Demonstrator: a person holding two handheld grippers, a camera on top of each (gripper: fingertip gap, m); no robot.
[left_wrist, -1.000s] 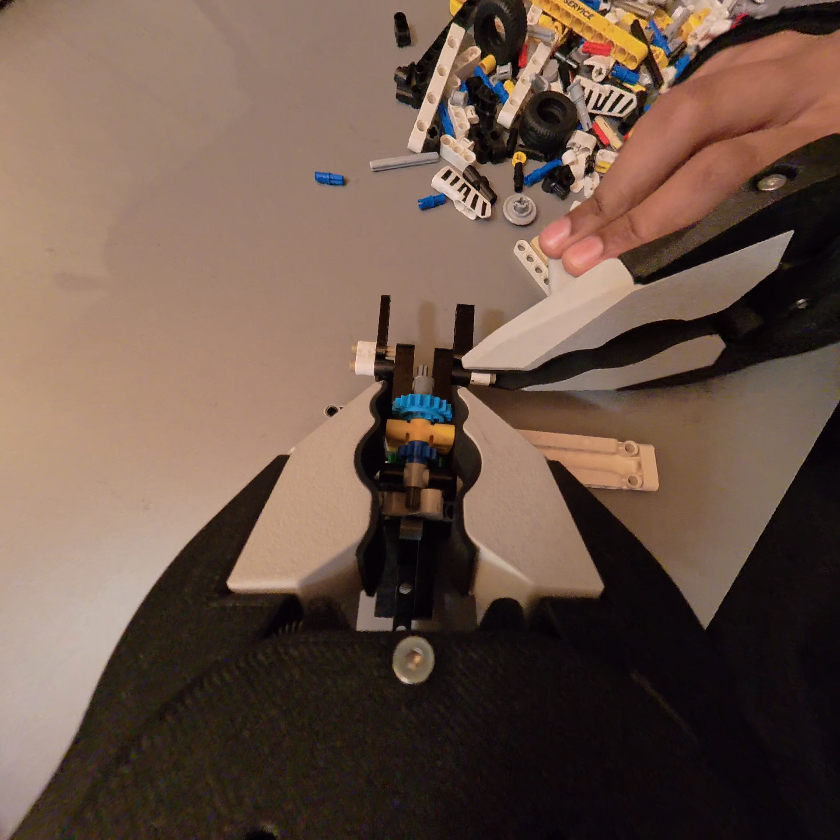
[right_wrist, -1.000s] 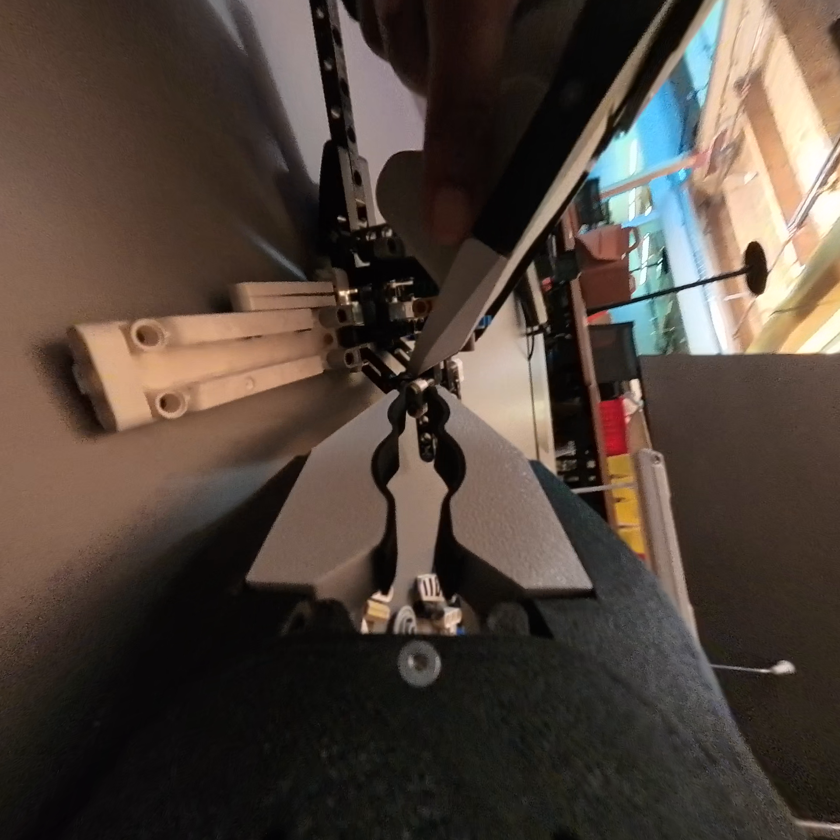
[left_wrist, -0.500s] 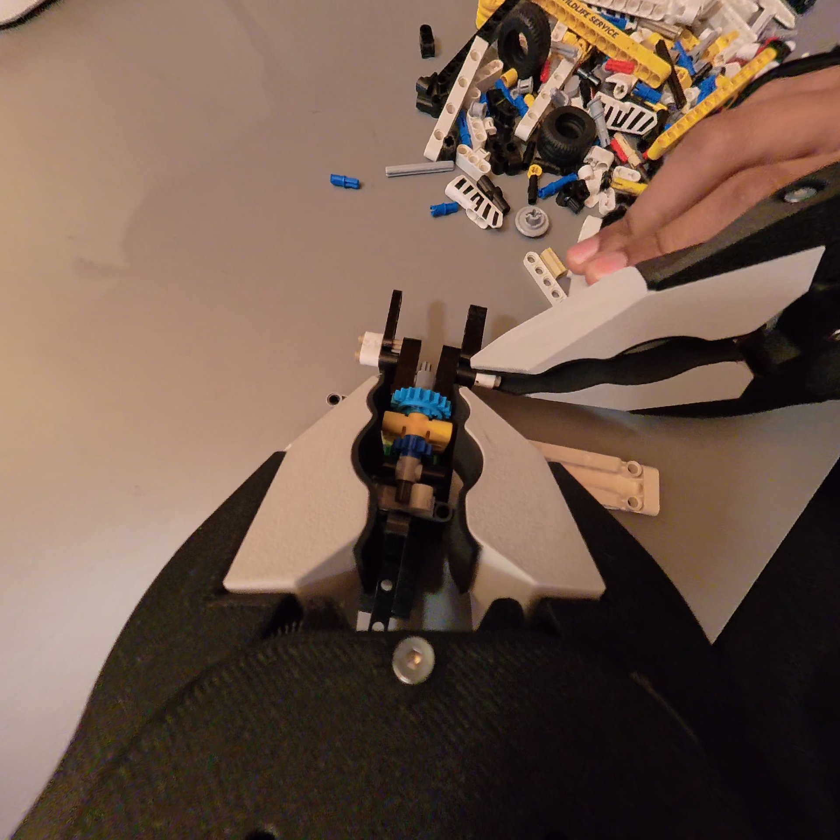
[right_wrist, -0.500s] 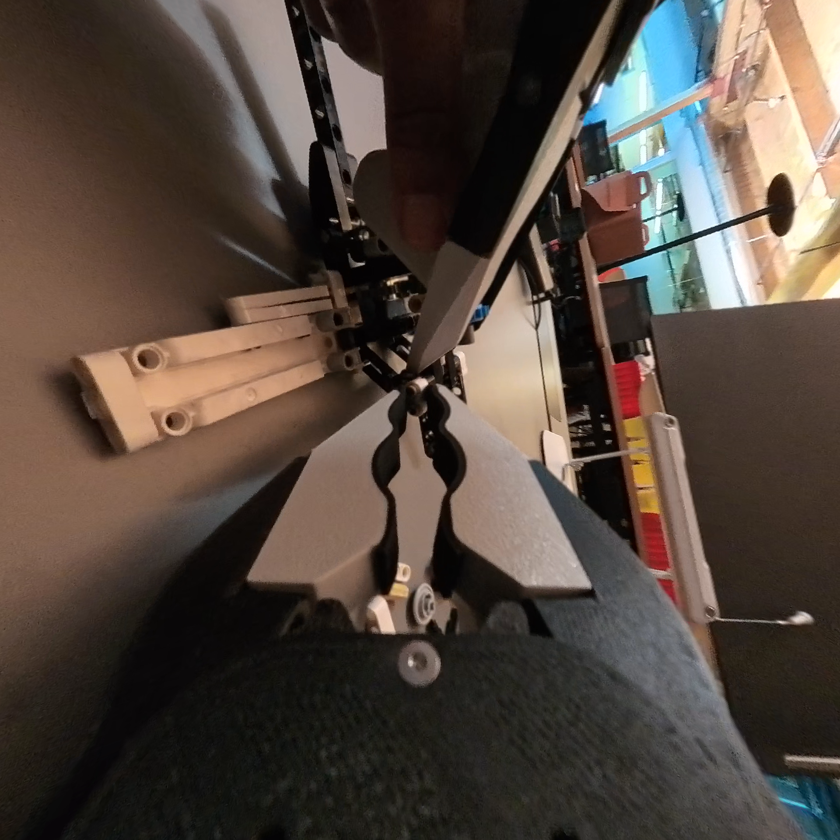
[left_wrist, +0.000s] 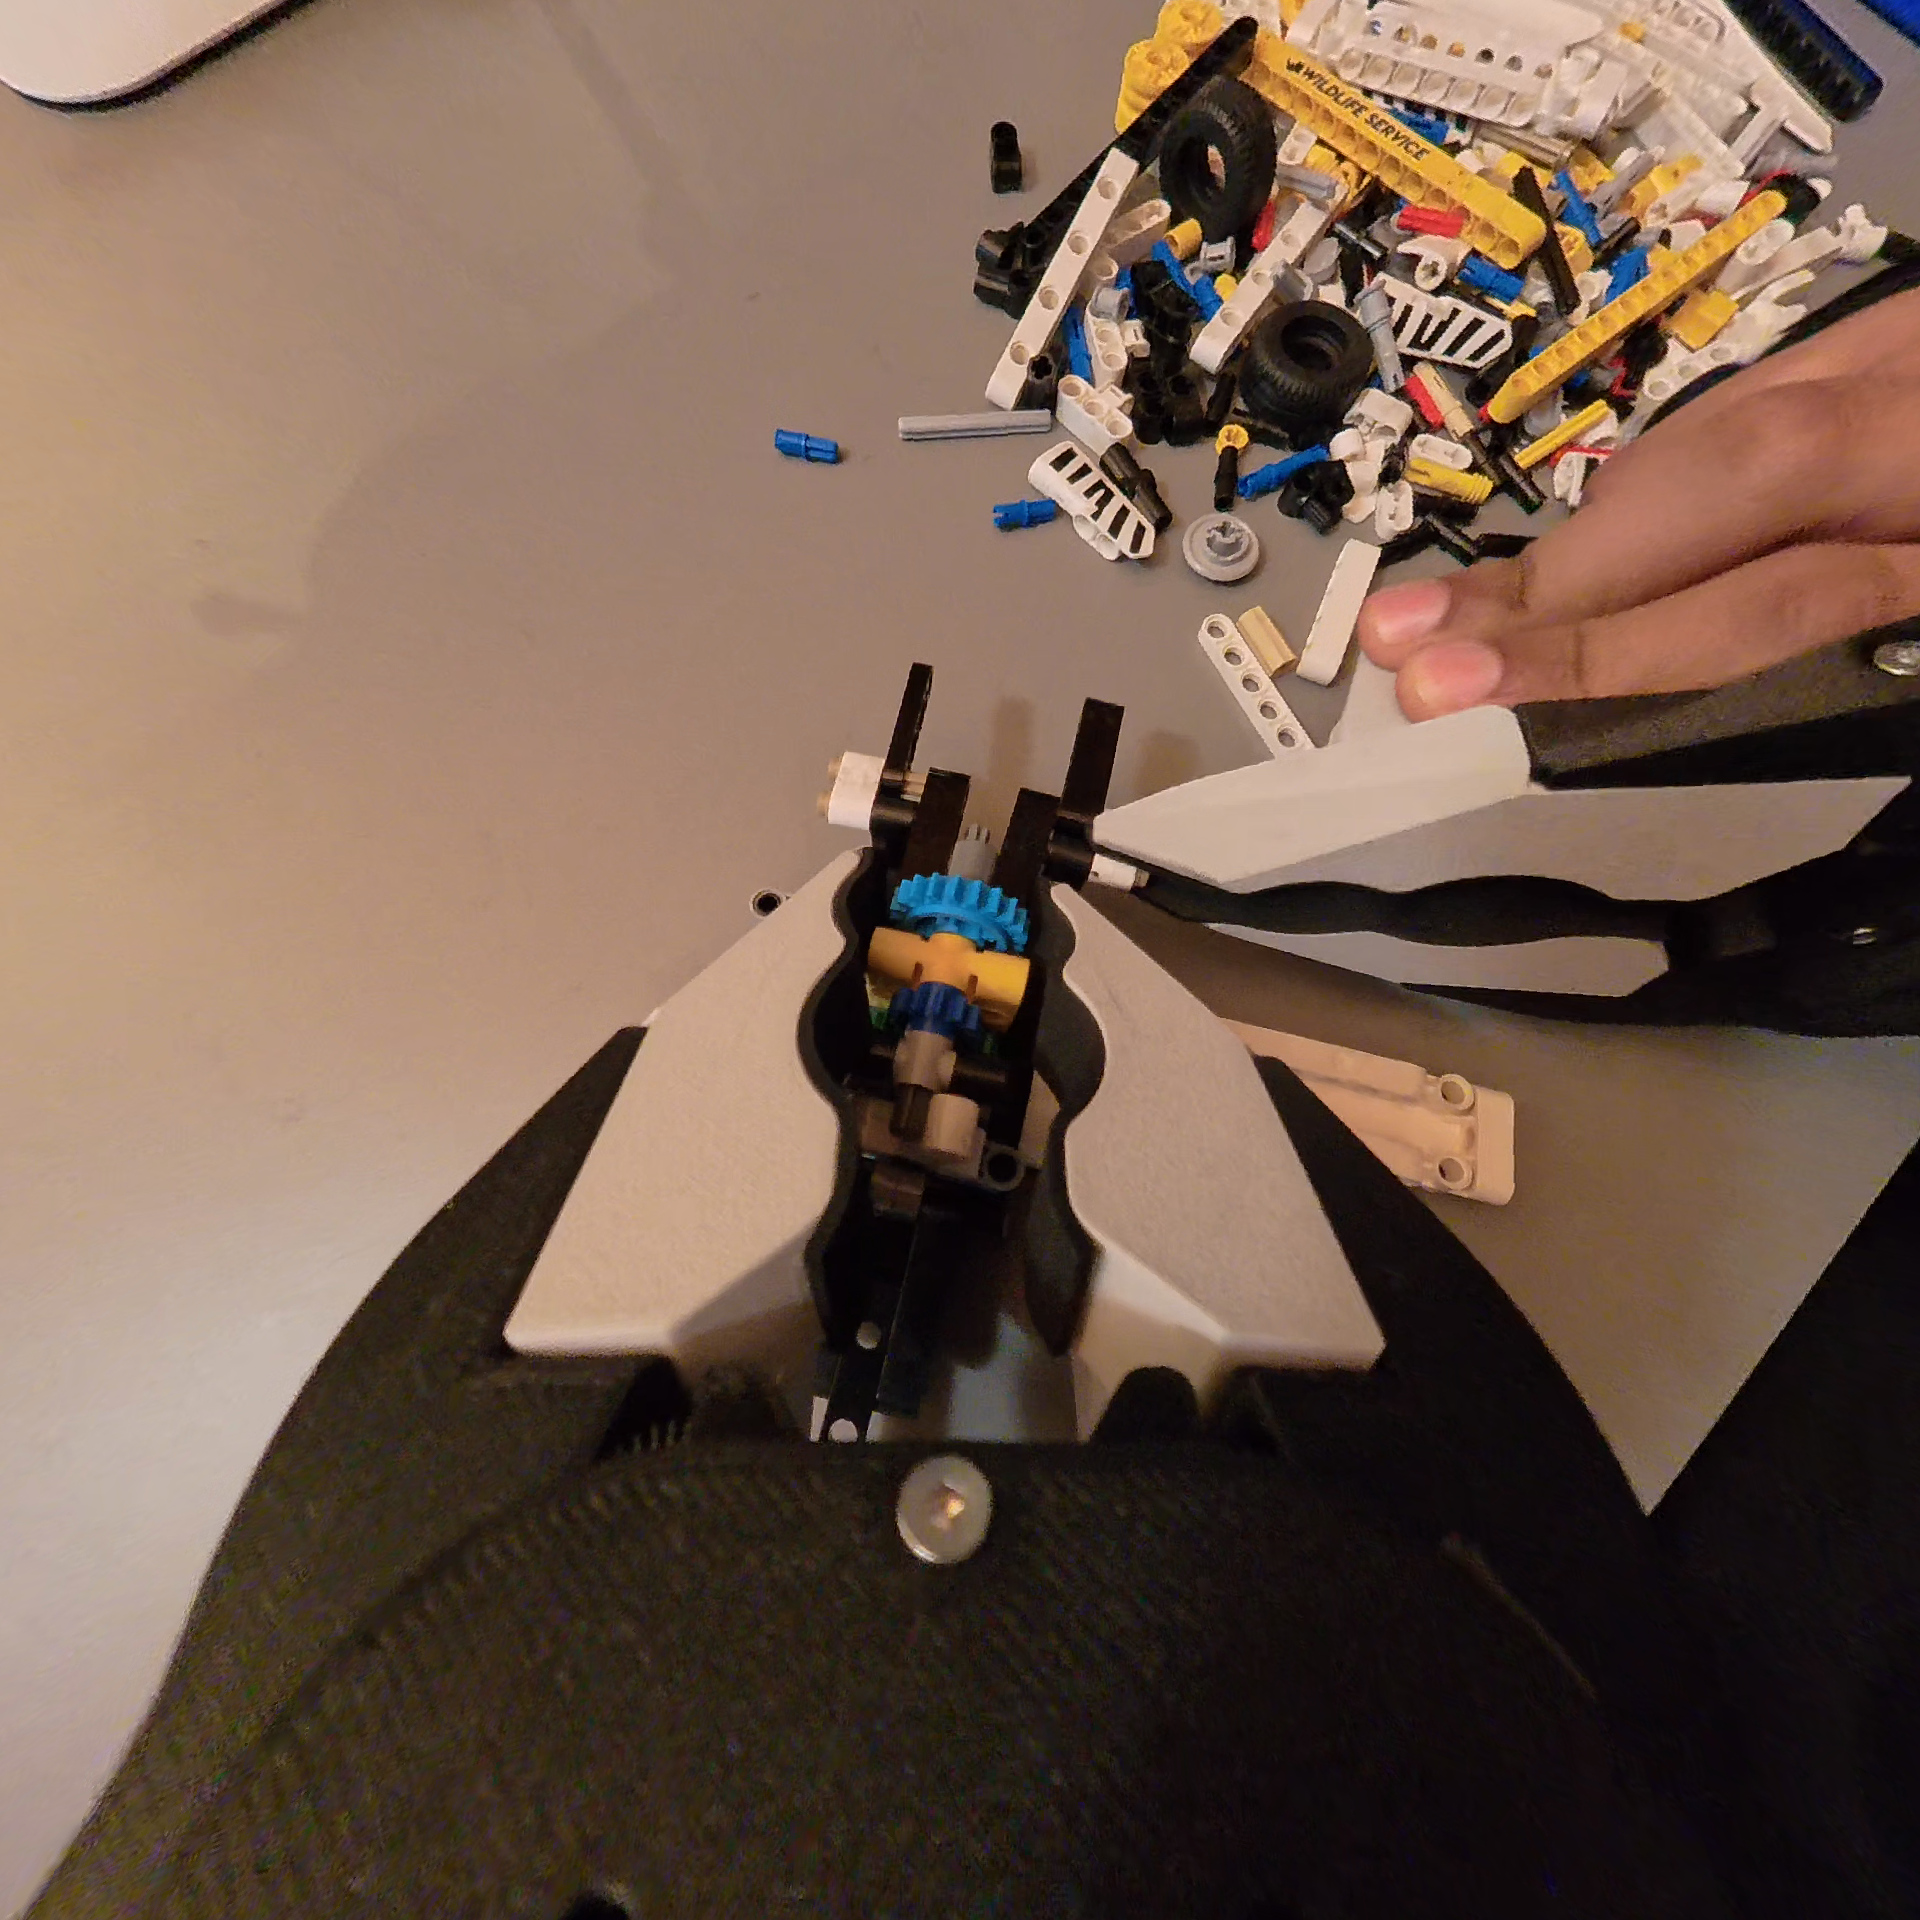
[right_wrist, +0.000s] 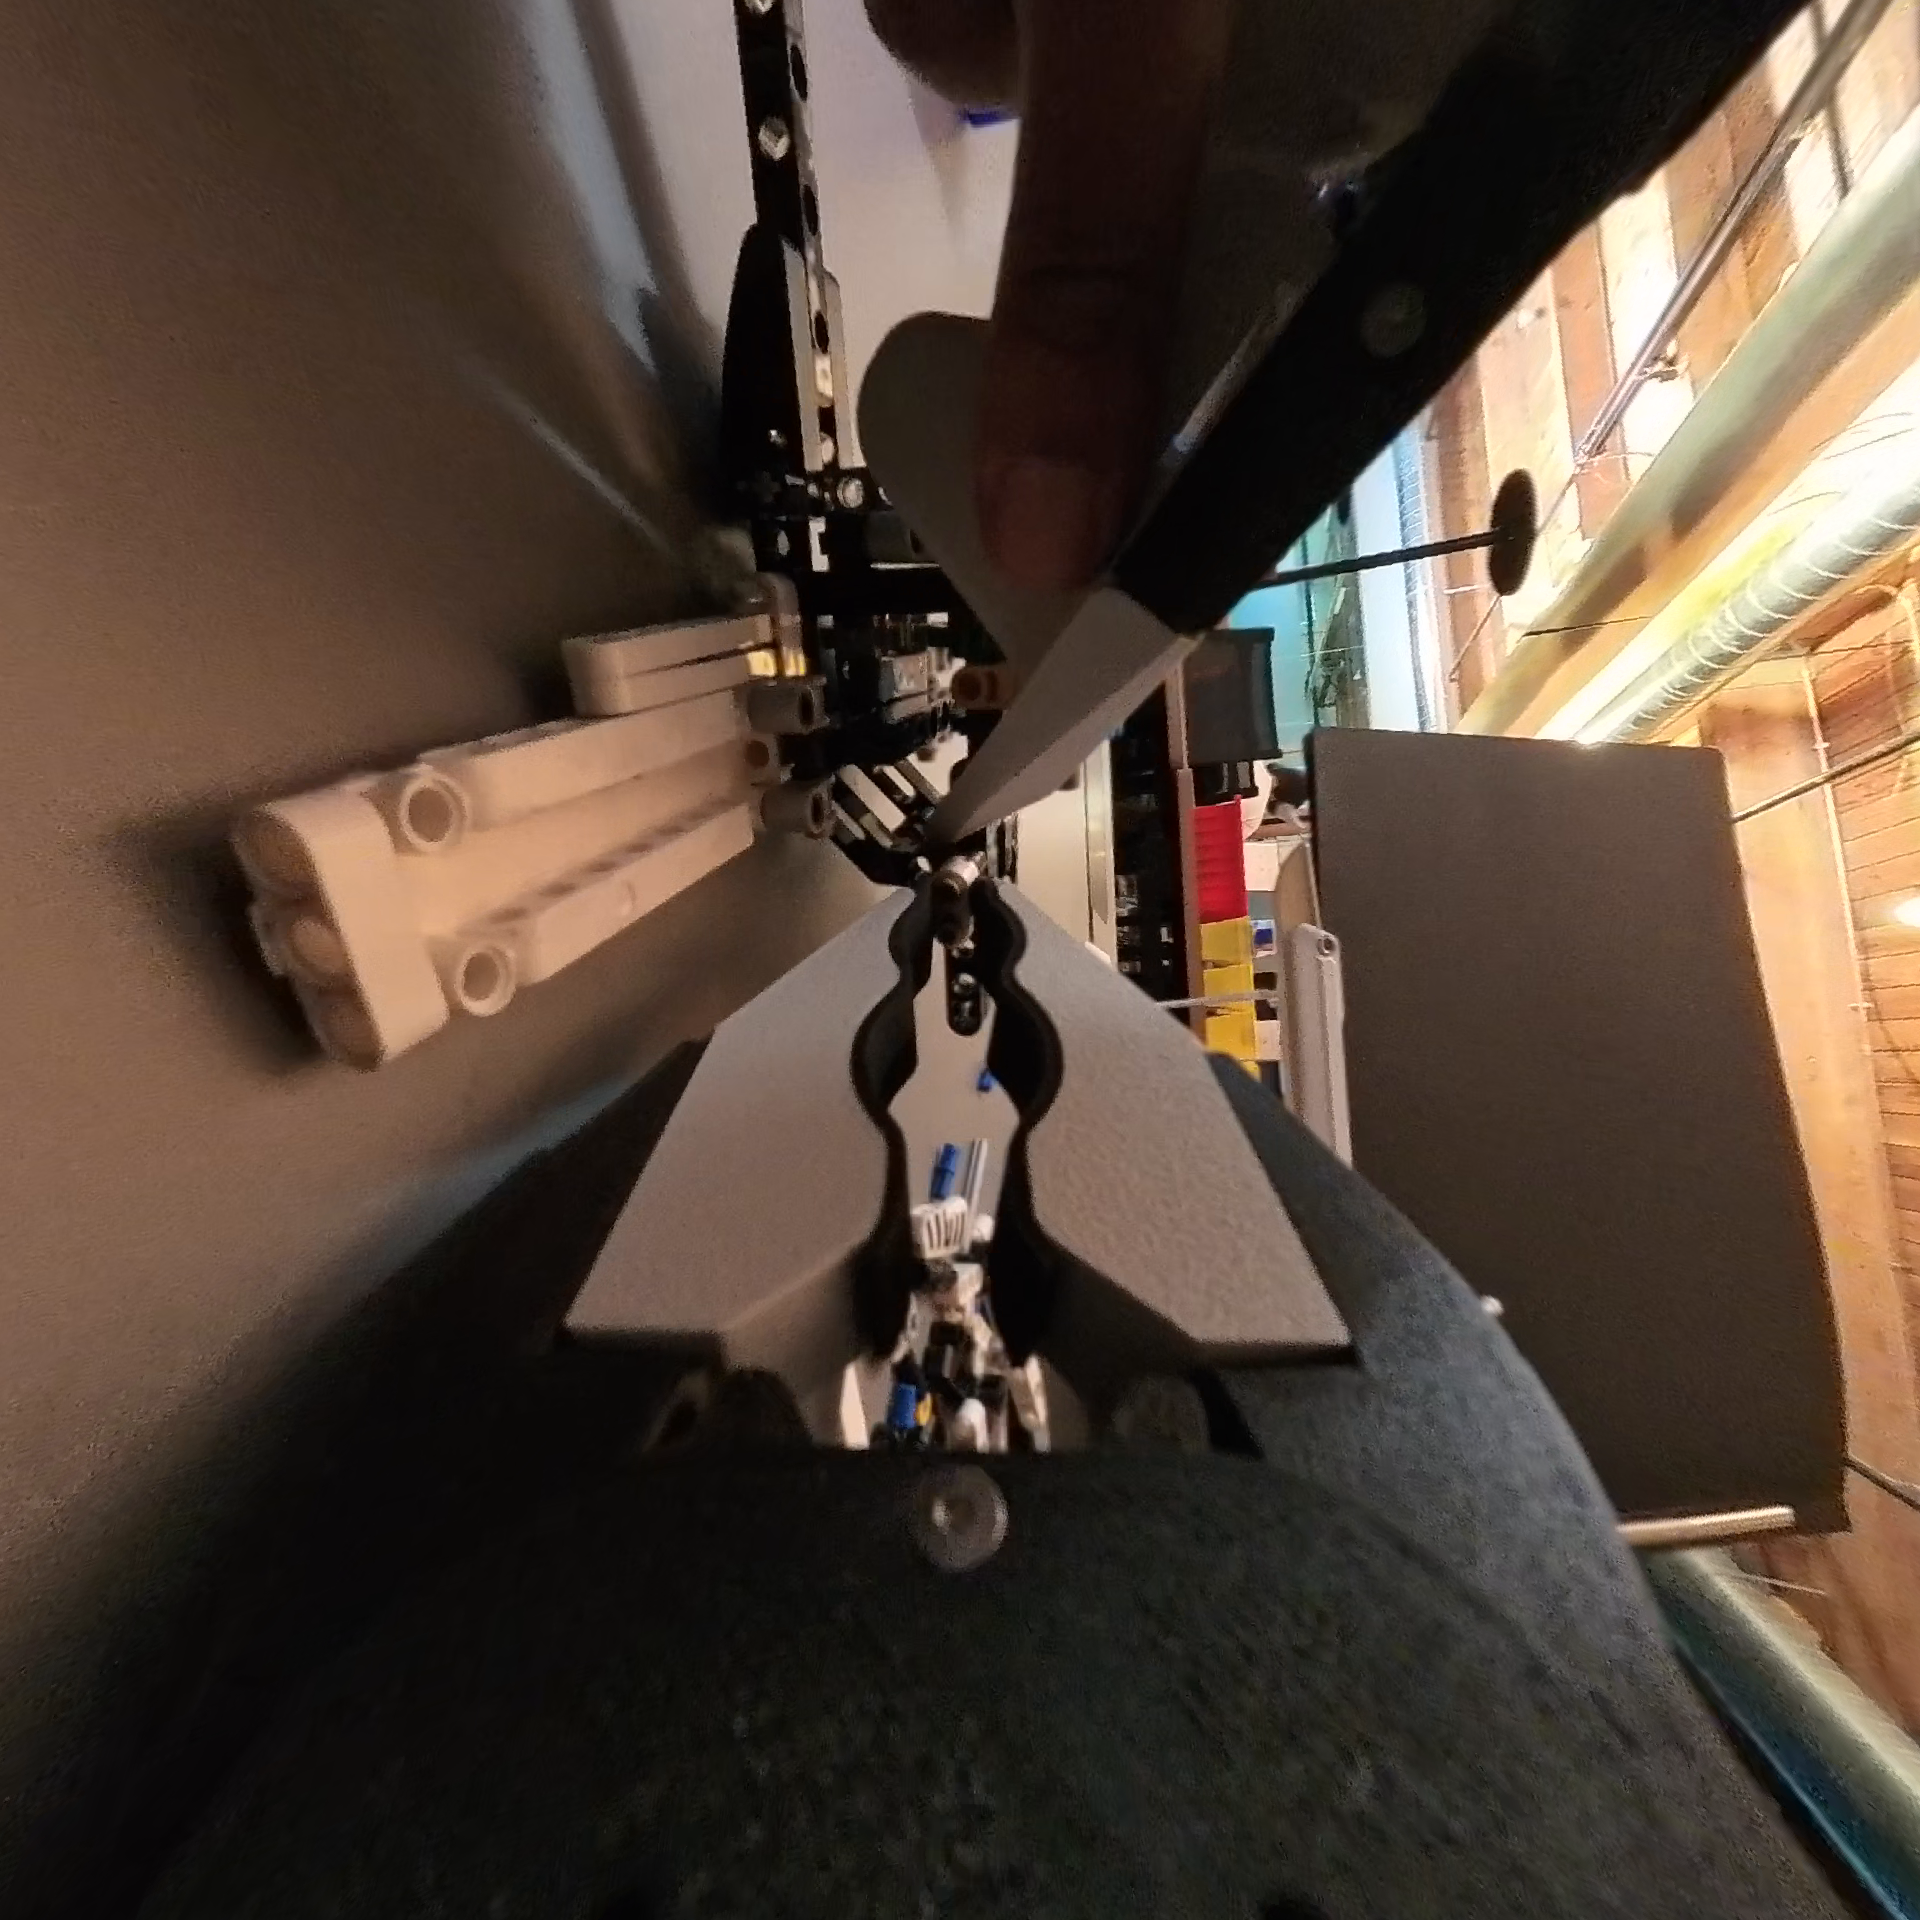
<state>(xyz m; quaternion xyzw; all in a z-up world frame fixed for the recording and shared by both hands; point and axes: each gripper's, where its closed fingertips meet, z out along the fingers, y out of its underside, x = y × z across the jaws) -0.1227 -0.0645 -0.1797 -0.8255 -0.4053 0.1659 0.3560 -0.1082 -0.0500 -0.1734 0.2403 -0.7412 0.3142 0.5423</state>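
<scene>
Here, your left tongs (left_wrist: 961, 883) clamp the black gear assembly (left_wrist: 951, 977); your right tongs (right_wrist: 951, 899) pinch its white axle pin (left_wrist: 1117, 868) above the table (left_wrist: 416, 623).

A smooth grey tabletop (left_wrist: 436, 540) is filling most of the left wrist view under warm, dim light. Beyond its edge in the right wrist view, a brick wall (right_wrist: 1860, 831) is glowing under bright yellowish lighting, with a metal duct (right_wrist: 1714, 603) running along it. A dark panel (right_wrist: 1558, 1122) is standing near shelves carrying red and yellow bins (right_wrist: 1226, 904).
</scene>
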